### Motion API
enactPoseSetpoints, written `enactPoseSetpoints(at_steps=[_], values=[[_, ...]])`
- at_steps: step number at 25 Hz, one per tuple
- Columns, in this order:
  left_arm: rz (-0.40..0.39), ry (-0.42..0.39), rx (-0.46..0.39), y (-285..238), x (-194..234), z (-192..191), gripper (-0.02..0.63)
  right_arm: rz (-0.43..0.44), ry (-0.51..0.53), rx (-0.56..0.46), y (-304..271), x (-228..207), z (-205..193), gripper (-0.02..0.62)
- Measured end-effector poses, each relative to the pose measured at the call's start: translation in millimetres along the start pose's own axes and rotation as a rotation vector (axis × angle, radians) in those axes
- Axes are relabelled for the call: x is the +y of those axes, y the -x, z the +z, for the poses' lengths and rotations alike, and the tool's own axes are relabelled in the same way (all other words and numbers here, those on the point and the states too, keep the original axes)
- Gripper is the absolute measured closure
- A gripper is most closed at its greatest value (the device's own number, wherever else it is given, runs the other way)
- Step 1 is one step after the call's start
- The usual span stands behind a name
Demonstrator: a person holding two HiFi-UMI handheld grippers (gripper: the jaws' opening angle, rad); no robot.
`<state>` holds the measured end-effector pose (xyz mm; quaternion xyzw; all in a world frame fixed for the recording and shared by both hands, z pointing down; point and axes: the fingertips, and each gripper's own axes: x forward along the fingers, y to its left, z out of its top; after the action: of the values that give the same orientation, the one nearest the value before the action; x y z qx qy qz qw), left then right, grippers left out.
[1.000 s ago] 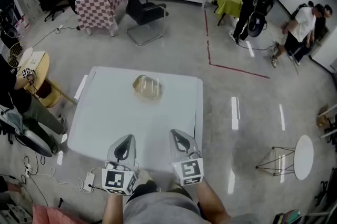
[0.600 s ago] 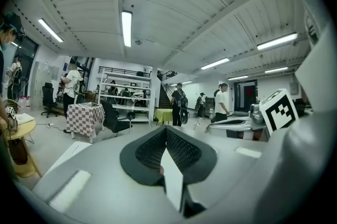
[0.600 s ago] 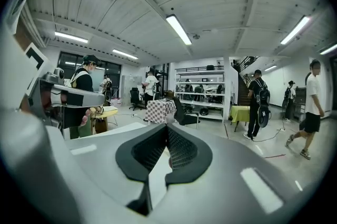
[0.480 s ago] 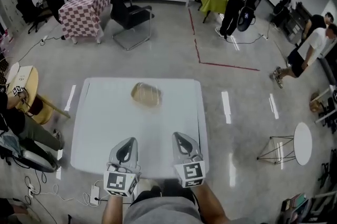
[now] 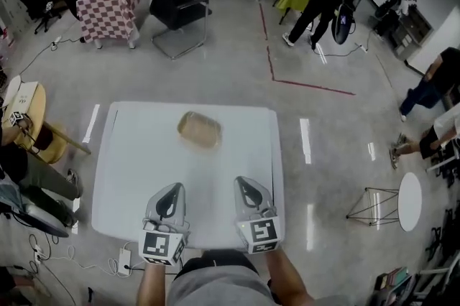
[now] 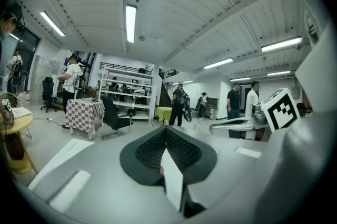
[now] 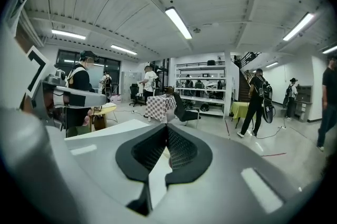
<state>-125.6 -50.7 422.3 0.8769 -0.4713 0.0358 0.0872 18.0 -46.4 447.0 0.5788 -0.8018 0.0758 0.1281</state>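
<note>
A white square table (image 5: pixel 144 175) stands in front of me in the head view. On its far half lies a tan, translucent rounded object (image 5: pixel 200 130); what it is I cannot tell. My left gripper (image 5: pixel 171 192) and right gripper (image 5: pixel 245 187) hover side by side over the table's near edge, well short of that object. Both are shut and hold nothing. In the left gripper view the left gripper (image 6: pixel 166 134) points level across the room with its jaws pressed together. The right gripper (image 7: pixel 167 132) looks the same in its own view.
A black chair (image 5: pixel 178 10) and a checkered table (image 5: pixel 106 1) stand beyond the white table. At the left are a round yellow table (image 5: pixel 27 107) and a seated person. A red floor line (image 5: pixel 309 87), a small white stand (image 5: pixel 408 201) and walking people are to the right.
The head view has shifted slightly. People at the right have walked on. Both grippers stay shut over the table's near edge.
</note>
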Motion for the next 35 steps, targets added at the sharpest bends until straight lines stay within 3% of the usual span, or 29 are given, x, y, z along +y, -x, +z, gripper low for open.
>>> enactPoseSetpoints(at_steps=[13, 25, 35], values=[[0.069, 0.031, 0.067, -80.3, 49.3, -26.3, 0.594, 0.075, -0.039, 0.073, -105.2, -32.2, -23.9, 0.592], [0.091, 0.08, 0.19, -139.1, 81.0, -89.3, 0.594, 0.118, -0.115, 0.177, -181.9, -56.3, -80.5, 0.592], [0.077, 0.075, 0.241, -171.1, 89.8, -127.4, 0.594, 0.134, -0.171, 0.246, -221.5, -69.1, -125.5, 0.592]])
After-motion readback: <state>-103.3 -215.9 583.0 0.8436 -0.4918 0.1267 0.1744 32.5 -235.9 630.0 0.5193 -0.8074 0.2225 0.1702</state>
